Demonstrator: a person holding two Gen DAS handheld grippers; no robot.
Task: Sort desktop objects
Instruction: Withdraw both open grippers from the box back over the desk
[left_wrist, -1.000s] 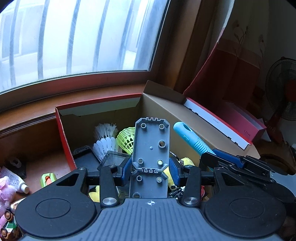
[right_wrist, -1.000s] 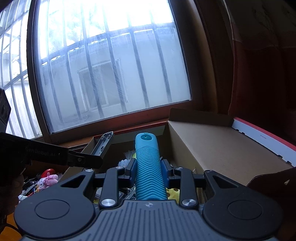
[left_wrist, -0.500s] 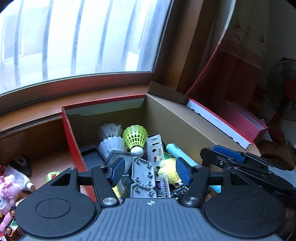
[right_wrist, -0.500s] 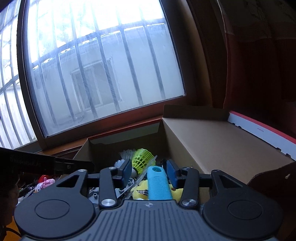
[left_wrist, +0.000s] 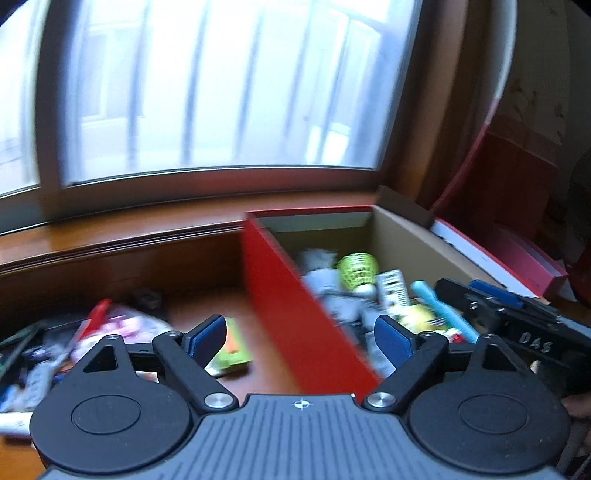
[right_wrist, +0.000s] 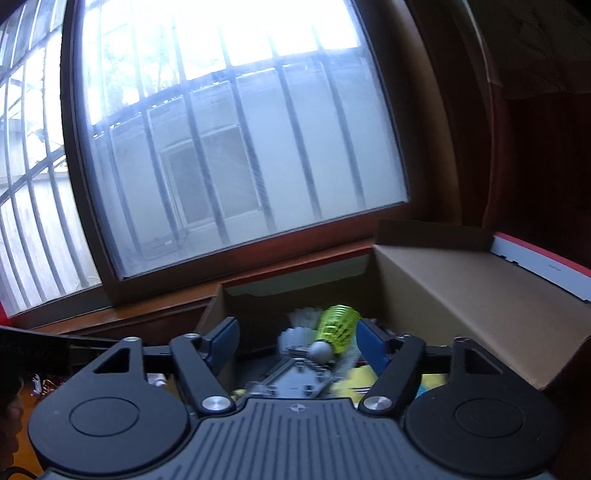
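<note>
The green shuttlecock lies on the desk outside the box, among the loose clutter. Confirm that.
Not so. The green shuttlecock lies inside the box, beside the white shuttlecocks, as the left wrist view shows. The loose clutter is on the desk outside, left of the box's red wall.

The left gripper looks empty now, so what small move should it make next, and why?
Probably swing on toward the clutter on the desk left of the red box. The left gripper holds nothing, its jaws are opening, and unsorted items such as the green packet lie there.
</note>
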